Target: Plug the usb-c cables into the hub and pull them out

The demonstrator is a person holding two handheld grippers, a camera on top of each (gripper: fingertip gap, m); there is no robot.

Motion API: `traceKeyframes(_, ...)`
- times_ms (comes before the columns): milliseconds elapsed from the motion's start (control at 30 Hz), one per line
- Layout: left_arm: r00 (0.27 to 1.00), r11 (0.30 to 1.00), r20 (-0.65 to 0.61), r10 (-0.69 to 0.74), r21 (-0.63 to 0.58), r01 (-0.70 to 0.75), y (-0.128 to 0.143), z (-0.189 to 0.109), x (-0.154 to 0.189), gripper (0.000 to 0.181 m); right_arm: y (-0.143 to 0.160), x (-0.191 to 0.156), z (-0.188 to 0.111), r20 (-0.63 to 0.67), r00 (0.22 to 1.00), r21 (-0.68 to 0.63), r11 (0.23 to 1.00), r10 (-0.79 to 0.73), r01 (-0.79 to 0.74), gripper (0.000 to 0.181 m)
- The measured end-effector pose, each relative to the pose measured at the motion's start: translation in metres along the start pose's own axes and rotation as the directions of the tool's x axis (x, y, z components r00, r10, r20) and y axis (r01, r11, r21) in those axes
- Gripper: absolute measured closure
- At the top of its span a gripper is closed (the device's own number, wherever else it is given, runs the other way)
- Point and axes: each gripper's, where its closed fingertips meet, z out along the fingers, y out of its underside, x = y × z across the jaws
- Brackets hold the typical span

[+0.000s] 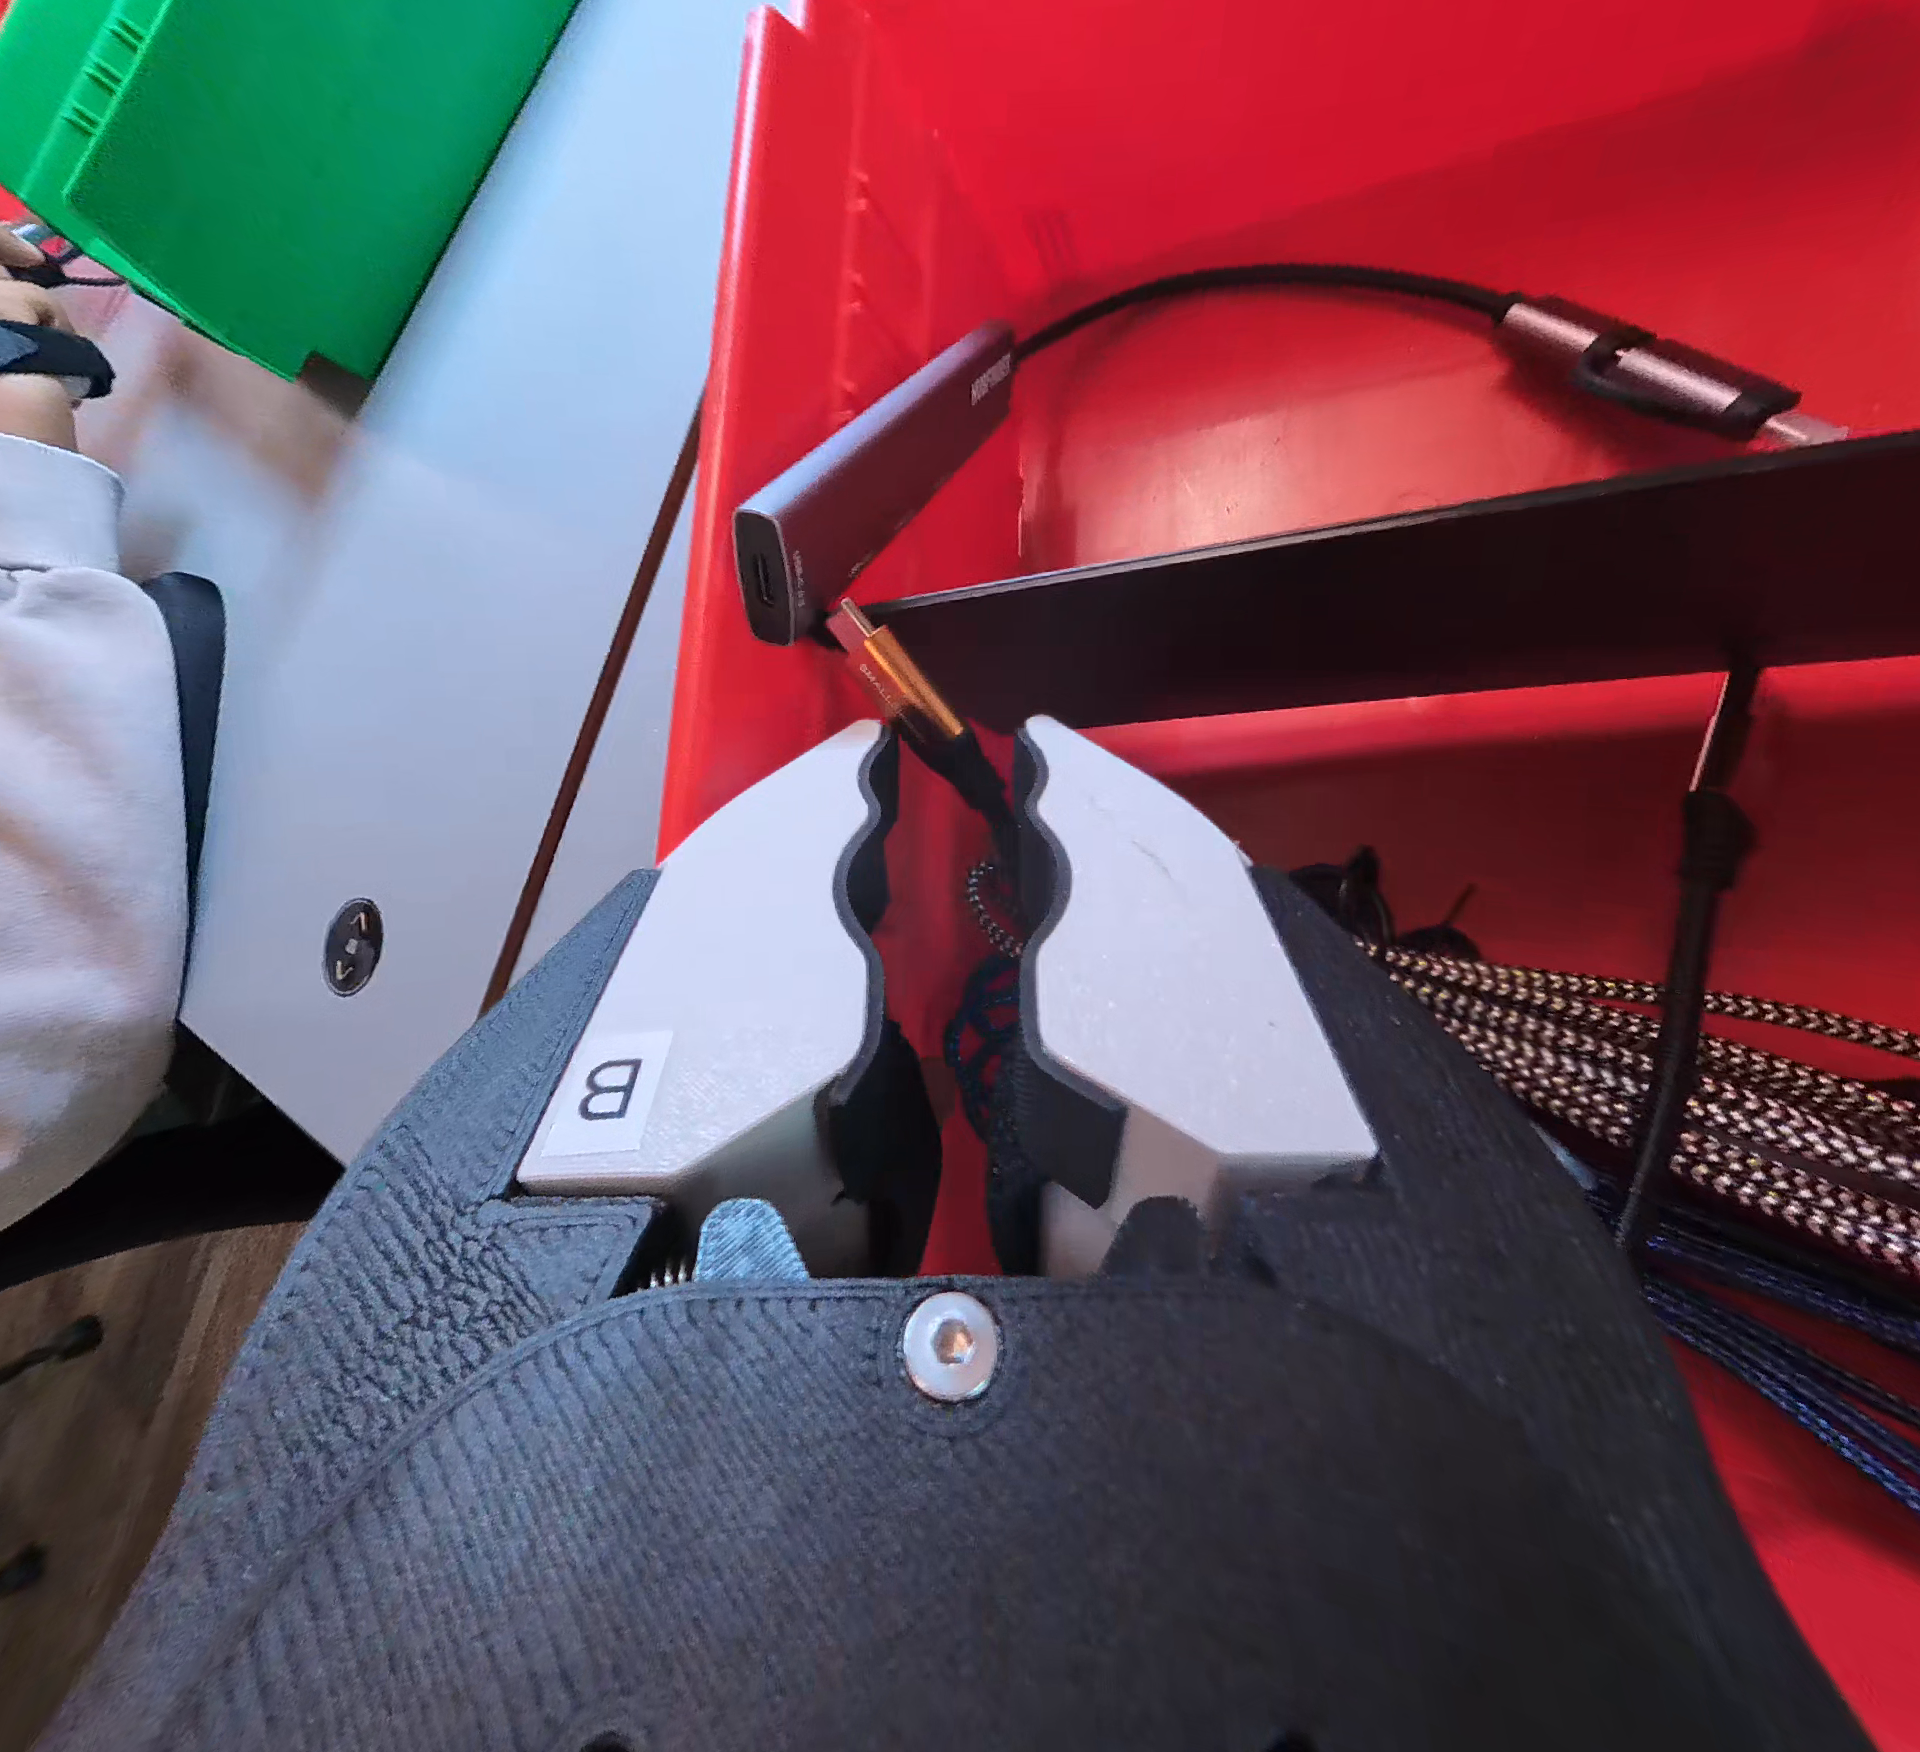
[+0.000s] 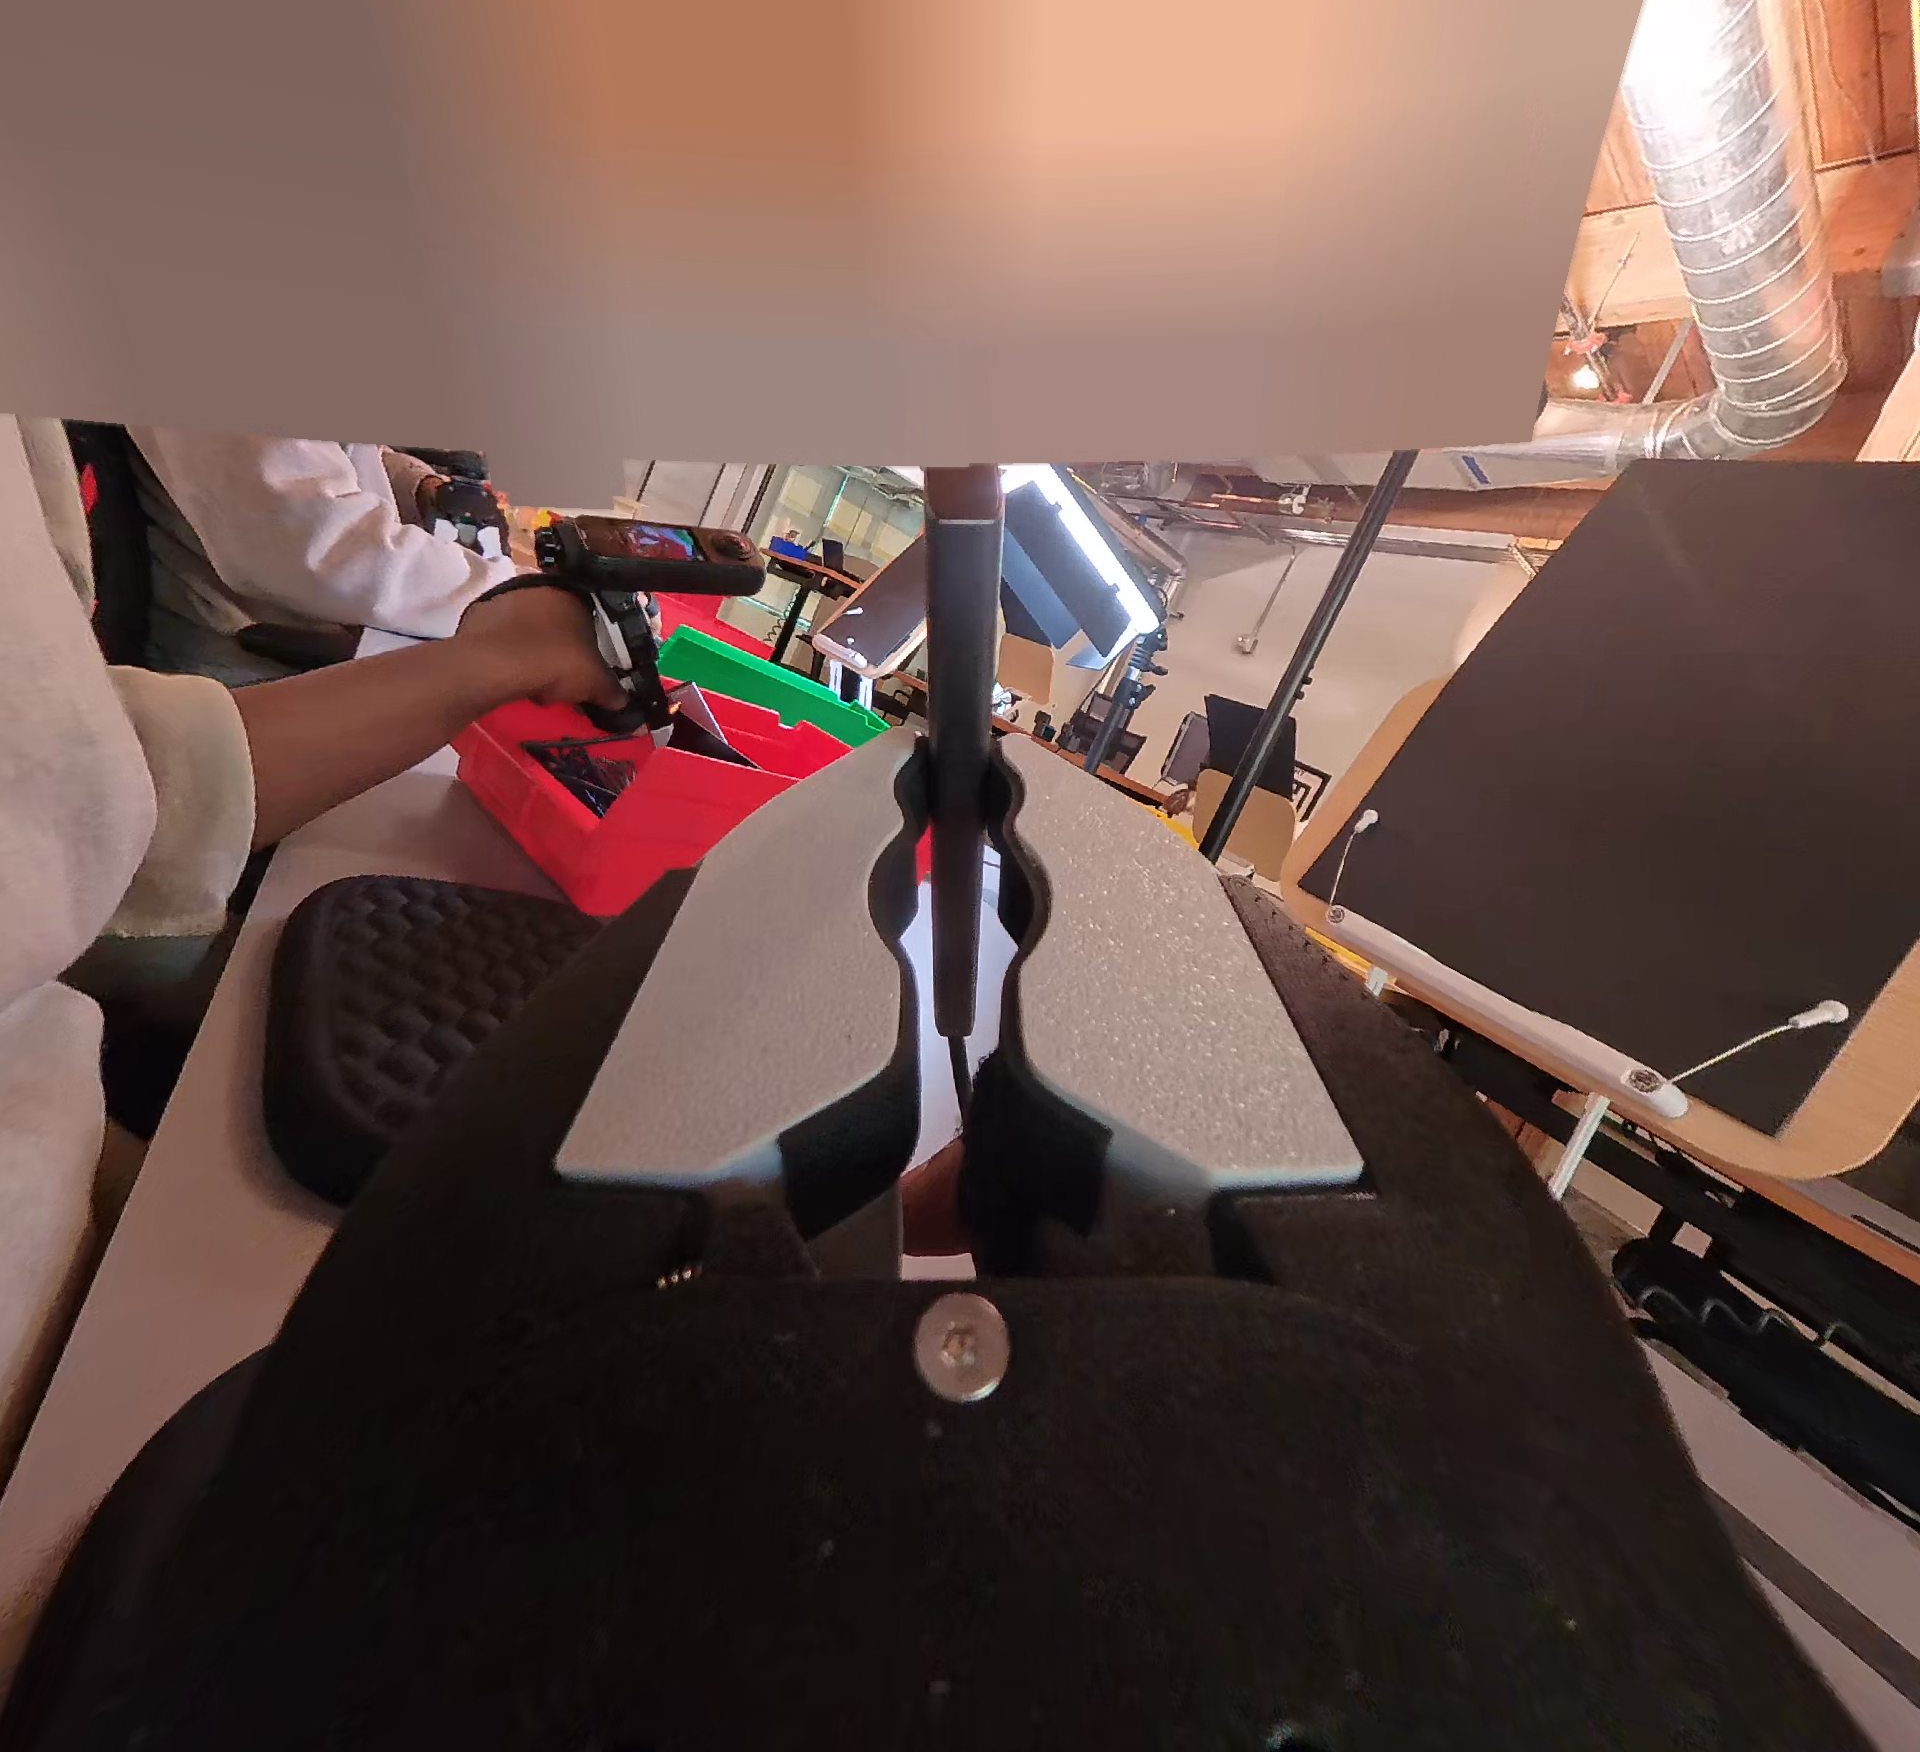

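In the left wrist view my left gripper (image 1: 956, 736) is shut on a braided usb-c cable just behind its gold plug (image 1: 896, 676). The plug tip points at the near end of a dark grey hub (image 1: 873, 476) that leans on the wall of a red bin (image 1: 1351, 92). The tip is just beside the hub's corner, outside the end port. In the right wrist view my right gripper (image 2: 961, 757) is shut on a second slim dark hub (image 2: 961, 663), held upright in the air with its cable hanging between the fingers. Its top is hidden by a blurred patch.
A black divider (image 1: 1455, 601) crosses the red bin, with several braided cables (image 1: 1662, 1079) behind it. A green bin (image 1: 312, 71) lies beyond on the white table (image 1: 499, 455). A black padded rest (image 2: 416, 996) and a black board (image 2: 1662, 819) flank my right gripper.
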Motion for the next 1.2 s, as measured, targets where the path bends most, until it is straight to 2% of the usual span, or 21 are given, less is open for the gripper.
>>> traceKeyframes(200, 0.999, 0.999, 0.046, 0.017, 0.036, -0.019, -0.003, 0.004, -0.003, 0.165, 0.002, 0.000, 0.000, 0.000, 1.000, 0.000, 1.000, 0.006, -0.006, 0.172)
traceKeyframes(267, 0.996, 0.997, 0.069, 0.050, 0.047, -0.053, -0.003, 0.000, -0.007, 0.173, 0.003, 0.000, 0.001, 0.001, 1.000, -0.003, 1.000, 0.008, -0.008, 0.172)
traceKeyframes(333, 0.997, 0.985, 0.040, 0.065, 0.160, -0.070, -0.015, -0.017, -0.004, 0.175, 0.004, -0.001, 0.001, 0.003, 1.000, -0.004, 1.000, 0.012, -0.012, 0.172)
traceKeyframes(400, 0.995, 0.950, 0.038, 0.088, 0.296, -0.095, -0.032, -0.047, -0.005, 0.175, 0.004, -0.001, 0.002, 0.005, 1.000, -0.003, 1.000, 0.018, -0.018, 0.172)
traceKeyframes(467, 0.990, 0.860, 0.056, 0.132, 0.491, -0.143, -0.058, -0.088, -0.006, 0.175, 0.005, -0.002, 0.003, 0.008, 1.000, 0.003, 1.000, 0.024, -0.024, 0.172)
traceKeyframes(500, 0.986, 0.791, 0.064, 0.151, 0.590, -0.160, -0.071, -0.111, -0.006, 0.175, 0.005, -0.002, 0.004, 0.011, 1.000, 0.005, 1.000, 0.025, -0.025, 0.172)
traceKeyframes(567, 0.963, 0.603, 0.151, 0.223, 0.755, -0.258, -0.095, -0.164, -0.001, 0.177, 0.005, -0.004, 0.005, 0.016, 1.000, 0.010, 1.000, 0.024, -0.024, 0.172)
traceKeyframes(600, 0.942, 0.517, 0.205, 0.265, 0.794, -0.319, -0.102, -0.189, 0.004, 0.175, 0.004, -0.004, 0.005, 0.018, 1.000, 0.012, 1.000, 0.020, -0.021, 0.172)
traceKeyframes(667, 0.861, 0.342, 0.300, 0.410, 0.825, -0.450, -0.111, -0.231, 0.030, 0.178, 0.002, -0.007, 0.005, 0.029, 1.000, 0.010, 1.000, 0.003, -0.004, 0.172)
traceKeyframes(767, 0.684, 0.149, 0.383, 0.621, 0.799, -0.583, -0.107, -0.271, 0.079, 0.178, 0.002, -0.010, 0.006, 0.041, 0.997, -0.009, 0.997, -0.071, 0.071, 0.172)
traceKeyframes(833, 0.510, 0.007, 0.440, 0.739, 0.751, -0.660, -0.094, -0.286, 0.117, 0.176, 0.003, -0.015, 0.006, 0.060, 0.987, -0.040, 0.988, -0.148, 0.151, 0.172)
traceKeyframes(933, 0.268, -0.183, 0.509, 0.818, 0.671, -0.718, -0.068, -0.296, 0.168, 0.176, 0.003, -0.023, 0.010, 0.093, 0.959, -0.085, 0.957, -0.268, 0.276, 0.172)
traceKeyframes(1033, 0.118, -0.288, 0.487, 0.865, 0.676, -0.678, -0.042, -0.299, 0.210, 0.176, 0.001, -0.027, 0.014, 0.117, 0.922, -0.110, 0.918, -0.369, 0.381, 0.172)
traceKeyframes(1100, 0.067, -0.321, 0.469, 0.881, 0.694, -0.645, -0.033, -0.302, 0.229, 0.176, -0.002, -0.030, 0.016, 0.135, 0.900, -0.115, 0.896, -0.414, 0.429, 0.172)
traceKeyframes(1200, 0.016, -0.330, 0.405, 0.914, 0.766, -0.551, -0.018, -0.313, 0.252, 0.175, -0.001, -0.034, 0.020, 0.173, 0.857, -0.143, 0.849, -0.485, 0.509, 0.172)
